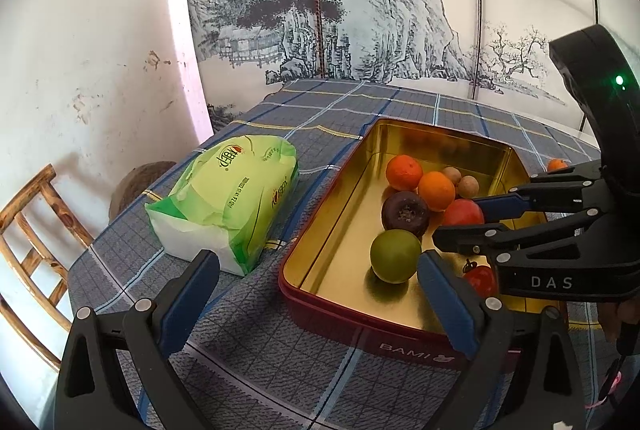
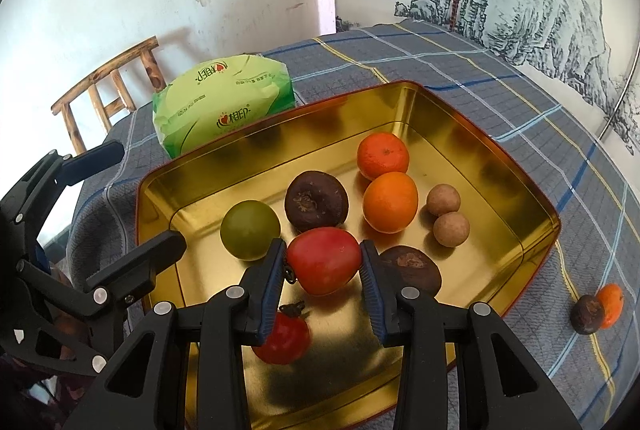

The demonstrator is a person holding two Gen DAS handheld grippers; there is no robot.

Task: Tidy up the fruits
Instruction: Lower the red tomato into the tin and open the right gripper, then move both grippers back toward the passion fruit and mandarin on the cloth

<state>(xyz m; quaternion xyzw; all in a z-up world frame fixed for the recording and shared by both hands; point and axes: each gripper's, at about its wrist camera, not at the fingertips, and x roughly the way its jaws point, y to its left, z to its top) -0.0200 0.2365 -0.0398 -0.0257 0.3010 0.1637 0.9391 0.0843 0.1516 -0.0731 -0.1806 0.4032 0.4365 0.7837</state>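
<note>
Right hand-held gripper [image 2: 324, 262]: clamped on red tomato [image 2: 323, 260] inside gold tin [image 2: 520, 166], green fruit [image 2: 250, 230] just left. Left hand-held gripper [image 1: 320, 294]: jaws spread, empty, at tin's near rim on desk [image 1: 248, 342].

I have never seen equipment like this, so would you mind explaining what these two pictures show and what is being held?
There is no robot here: a person holds a two-finger clamp tool in each hand, and each tool carries a wide-angle camera that looks along its fingers. One picture comes from the left tool, the other from the right.

Both look at a table under a checked tablecloth. On it stand a gold-lined tin and a green tissue pack. The tin holds several fruits, among them a green fruit, two oranges and two small tan balls. An orange and a dark fruit lie outside the tin on the cloth.

The right gripper clamps a red fruit over the tin. The left gripper is open and holds nothing; it hangs near the tin's edge.
</note>
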